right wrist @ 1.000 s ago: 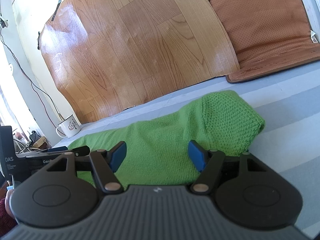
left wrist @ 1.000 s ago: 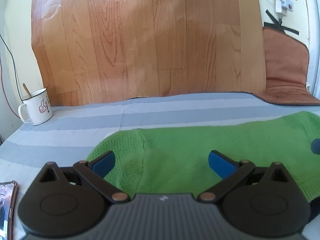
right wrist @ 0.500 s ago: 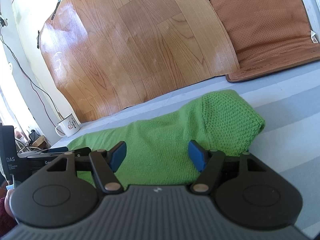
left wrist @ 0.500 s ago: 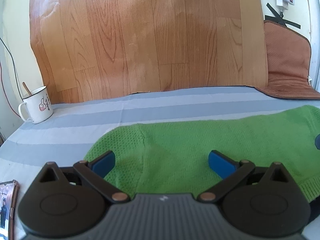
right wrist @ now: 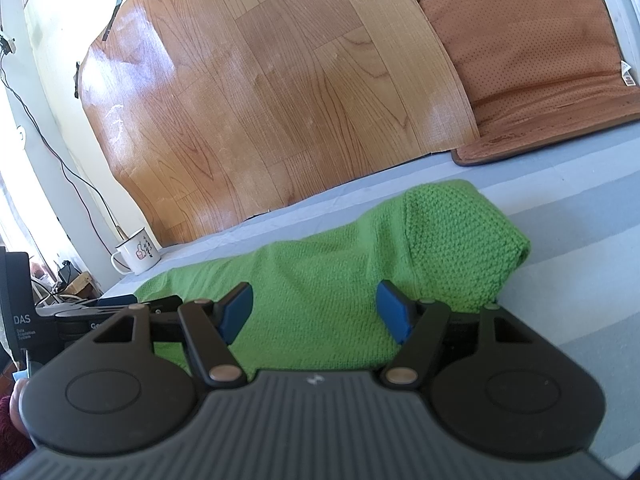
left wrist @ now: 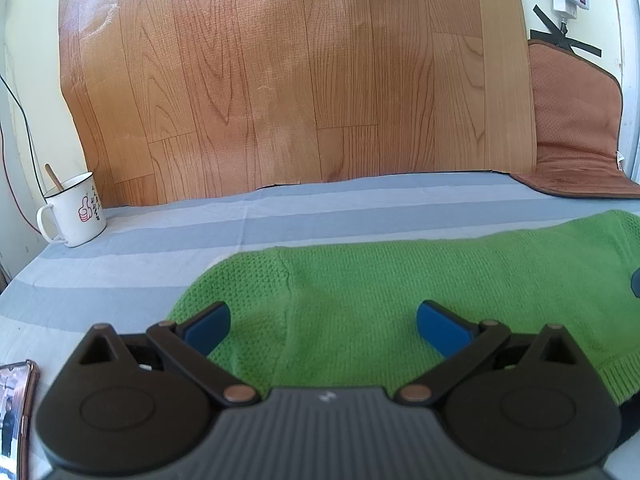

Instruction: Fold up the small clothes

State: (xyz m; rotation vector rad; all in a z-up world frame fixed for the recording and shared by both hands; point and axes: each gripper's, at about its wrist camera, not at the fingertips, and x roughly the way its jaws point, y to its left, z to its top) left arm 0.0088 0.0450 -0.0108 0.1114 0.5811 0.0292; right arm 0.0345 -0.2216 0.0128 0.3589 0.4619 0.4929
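Looking along my left gripper, I see its blue pads spread wide apart over the near edge of a green knitted garment, with nothing pinched between them. The garment lies stretched lengthwise across a bedsheet with grey and pale stripes; a seam runs down it just inside the left pad, and its ribbed hem shows at the lower right of this view. From my right gripper the same garment fills the space ahead, its far right end bunched into a rounded, thicker fold, and here too the jaws stand apart, the pads on either side of the cloth without pressing on it. At the left edge of that view I can make out the black body of the other gripper, low over the sheet. A white enamel mug with a red thumbs-up mark and a wooden stick in it stands on the far left of the bed, well apart from the garment. Behind the bed a wood-grain panel leans against the wall, with a brown perforated cushion beside it. A phone lies at the lower left corner.
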